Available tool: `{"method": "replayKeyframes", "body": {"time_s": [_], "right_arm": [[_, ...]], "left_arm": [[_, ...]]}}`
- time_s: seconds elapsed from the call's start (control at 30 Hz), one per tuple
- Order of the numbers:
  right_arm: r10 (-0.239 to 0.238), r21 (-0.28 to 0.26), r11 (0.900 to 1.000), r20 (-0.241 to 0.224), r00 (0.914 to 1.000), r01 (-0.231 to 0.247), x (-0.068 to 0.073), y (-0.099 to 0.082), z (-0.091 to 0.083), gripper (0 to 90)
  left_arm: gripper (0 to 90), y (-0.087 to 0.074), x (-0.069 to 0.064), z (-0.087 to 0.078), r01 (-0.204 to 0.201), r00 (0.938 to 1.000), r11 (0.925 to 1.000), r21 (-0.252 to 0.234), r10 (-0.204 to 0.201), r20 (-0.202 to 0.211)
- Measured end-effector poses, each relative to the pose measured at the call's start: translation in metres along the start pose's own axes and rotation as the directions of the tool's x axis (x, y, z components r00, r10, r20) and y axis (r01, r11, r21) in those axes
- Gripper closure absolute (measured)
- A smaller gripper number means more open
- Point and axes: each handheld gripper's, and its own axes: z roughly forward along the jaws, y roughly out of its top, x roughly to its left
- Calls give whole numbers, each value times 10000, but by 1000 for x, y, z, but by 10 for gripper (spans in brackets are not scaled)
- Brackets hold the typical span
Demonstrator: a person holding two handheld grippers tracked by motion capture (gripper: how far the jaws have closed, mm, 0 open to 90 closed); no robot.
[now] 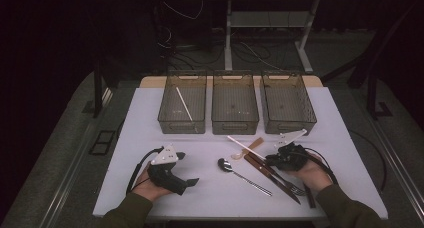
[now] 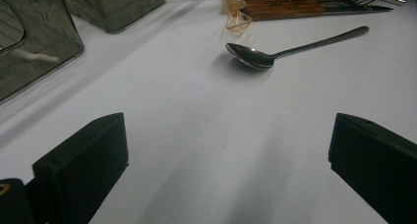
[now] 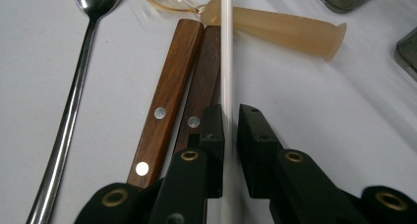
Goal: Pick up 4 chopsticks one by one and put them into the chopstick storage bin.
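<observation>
A: Checking the right gripper (image 3: 231,130): was it on anything?
B: Clamped on the white stick (image 3: 226,52), over two wooden handles (image 3: 169,94) on the white worktop (image 1: 150,118).
A: Left gripper (image 2: 223,155)?
B: Wide, holding nothing. Three grey bins (image 1: 235,104) at the back, dark room, cables on the floor.

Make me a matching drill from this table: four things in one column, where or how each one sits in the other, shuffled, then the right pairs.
Things
1. white stick
2. metal spoon
3. left tongs
4. middle bin

Places or states
A. open over bare tabletop
B. between the right tongs, lying across the wooden handles
C. at the far edge, with a bin on each side
D. flat on the table between the two hands, bowl toward the bins

Pairs: 1-B, 2-D, 3-A, 4-C
</observation>
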Motion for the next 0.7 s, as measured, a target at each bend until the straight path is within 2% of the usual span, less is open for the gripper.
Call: {"method": "replayKeyframes", "body": {"time_s": [0.33,0.5,0.7], "right_arm": [[-76,885,9960,-1,10000,76,0,12,2,839],[-105,957,9954,42,9999,101,1,14,2,851],[103,853,9963,-16,9999,-101,-1,12,2,853]], "left_arm": [[3,0,0,0,-35,10000,10000,-6,35,2],[3,0,0,0,-44,10000,10000,-10,44,0],[3,0,0,0,-61,10000,10000,-19,61,3]]}}
